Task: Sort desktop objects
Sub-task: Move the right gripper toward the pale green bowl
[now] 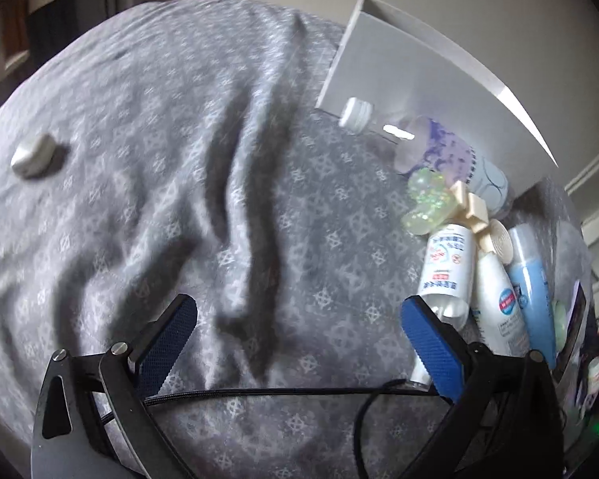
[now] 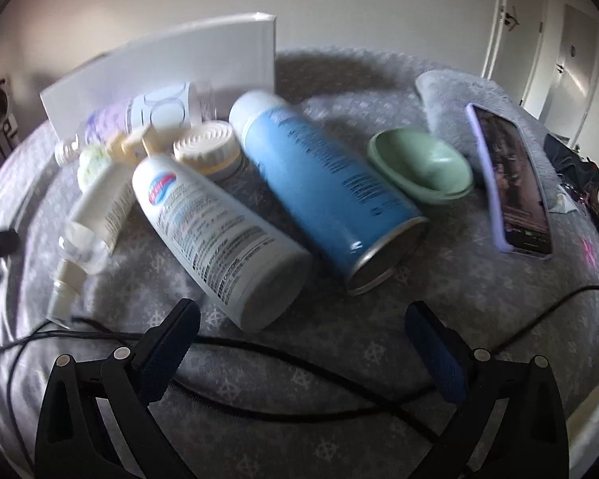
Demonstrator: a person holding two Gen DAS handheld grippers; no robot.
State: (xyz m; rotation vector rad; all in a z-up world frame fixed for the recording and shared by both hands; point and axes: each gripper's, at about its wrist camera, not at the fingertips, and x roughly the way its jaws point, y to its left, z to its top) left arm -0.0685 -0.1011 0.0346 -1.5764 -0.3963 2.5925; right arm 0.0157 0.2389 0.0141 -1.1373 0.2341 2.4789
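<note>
Hovering over bare patterned cloth (image 1: 147,183), the left tool (image 1: 295,343) gapes empty; the right tool (image 2: 303,353), also spread wide, faces the blue can (image 2: 323,183) and white bottle (image 2: 215,235) heaped near the white box (image 2: 171,64), likely awaiting sorting.

In the left wrist view the small spray tube (image 1: 445,275) runs down behind the blue pad (image 1: 433,343) at four o'clock, so its nozzle end is mostly covered. The blue can (image 1: 533,279) and green dish (image 1: 560,321) at three o'clock are squeezed against the lens rim, the dish a mere sliver. The clear bottle (image 1: 451,155) is smeared by motion, its label unreadable.

In the right wrist view, print on the white bottle (image 2: 215,231) is too blurred to read. The phone (image 2: 511,179) screen shows a dark picture, perhaps a photo. Small things at three o'clock beyond it are cut off by the edge. The white box (image 2: 159,72) hides what stands behind it.
</note>
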